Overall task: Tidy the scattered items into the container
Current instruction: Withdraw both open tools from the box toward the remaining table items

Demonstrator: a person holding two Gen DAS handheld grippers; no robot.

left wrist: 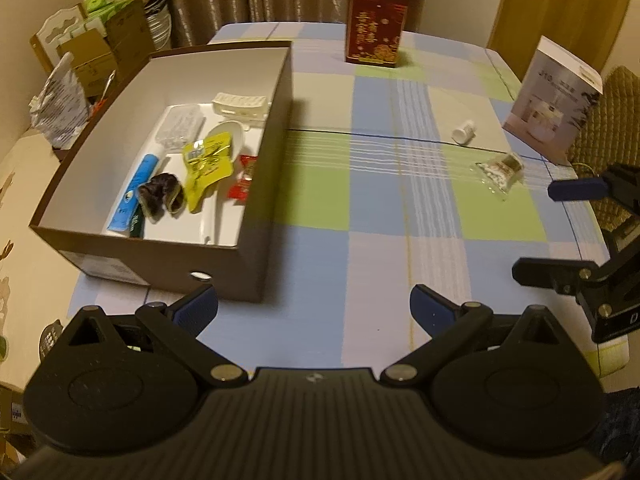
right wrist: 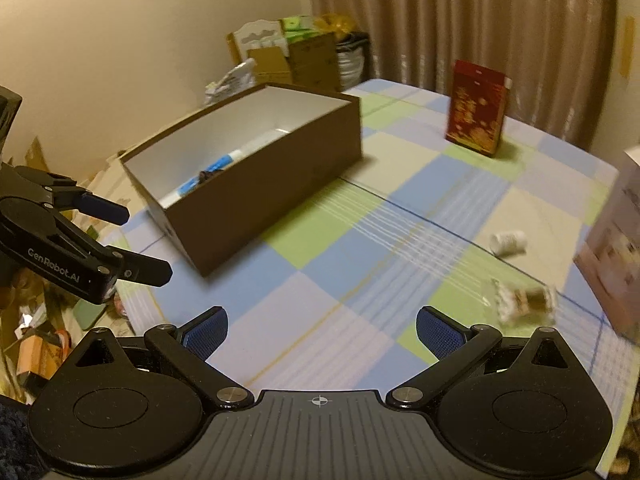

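Nearest, left gripper (left wrist: 314, 312) and right gripper (right wrist: 322, 332), each spread wide with nothing between the blue pads, hovering over the near edge of the checked table (left wrist: 380, 248). Toward the table's left edge, brown box (left wrist: 256, 184) holding a yellow pouch (left wrist: 208, 164) and blue tube (left wrist: 134, 192). Near the right edge, clear packet (left wrist: 500, 170), then small white bottle (left wrist: 464, 131) on its side.
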